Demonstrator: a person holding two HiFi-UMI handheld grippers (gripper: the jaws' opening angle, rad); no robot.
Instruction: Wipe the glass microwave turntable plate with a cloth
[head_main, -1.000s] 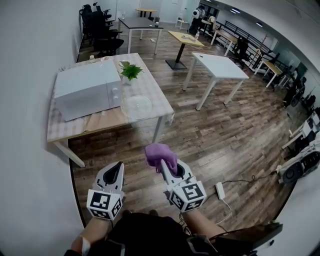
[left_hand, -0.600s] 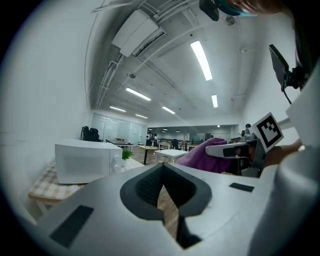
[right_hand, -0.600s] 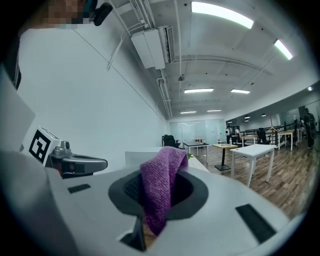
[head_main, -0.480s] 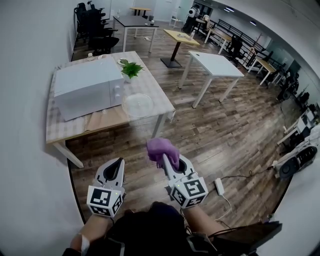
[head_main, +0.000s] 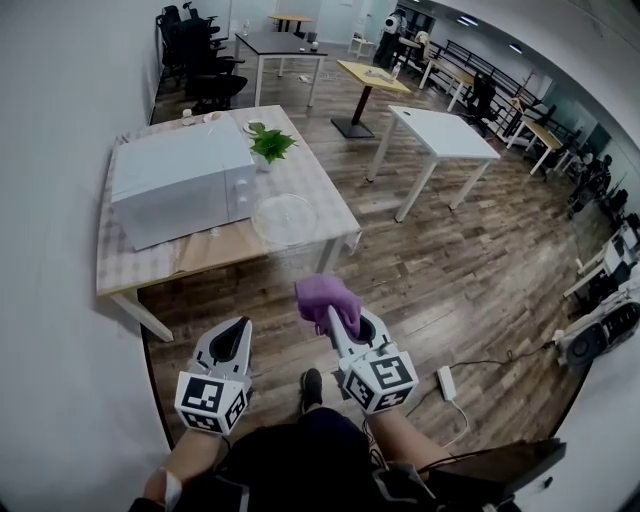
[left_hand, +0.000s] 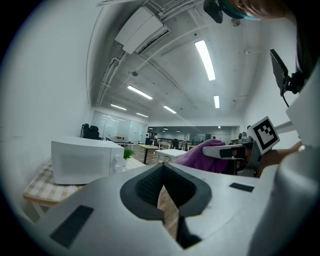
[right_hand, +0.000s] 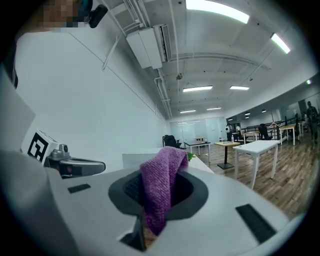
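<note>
The clear glass turntable plate (head_main: 285, 218) lies on the front right part of a checked table (head_main: 140, 268), beside a white microwave (head_main: 180, 185). Both grippers hang over the wooden floor, well short of the table. My right gripper (head_main: 333, 318) is shut on a purple cloth (head_main: 325, 297), which bunches up out of the jaws; in the right gripper view the cloth (right_hand: 160, 187) fills the gap. My left gripper (head_main: 236, 335) is shut with nothing in it, its pads meeting in the left gripper view (left_hand: 161, 175). The microwave (left_hand: 85, 160) and the cloth (left_hand: 202, 157) show there too.
A small potted plant (head_main: 270, 146) stands behind the plate. White desks (head_main: 440, 135) and office chairs (head_main: 200, 60) fill the room beyond. A power strip (head_main: 446, 381) with its cable lies on the floor at the right. A shoe (head_main: 312, 386) shows between the grippers.
The view has shifted a little and the table sits slightly nearer. A shoe has come into sight between the grippers. Both grippers keep their pose, and the cloth stays held.
</note>
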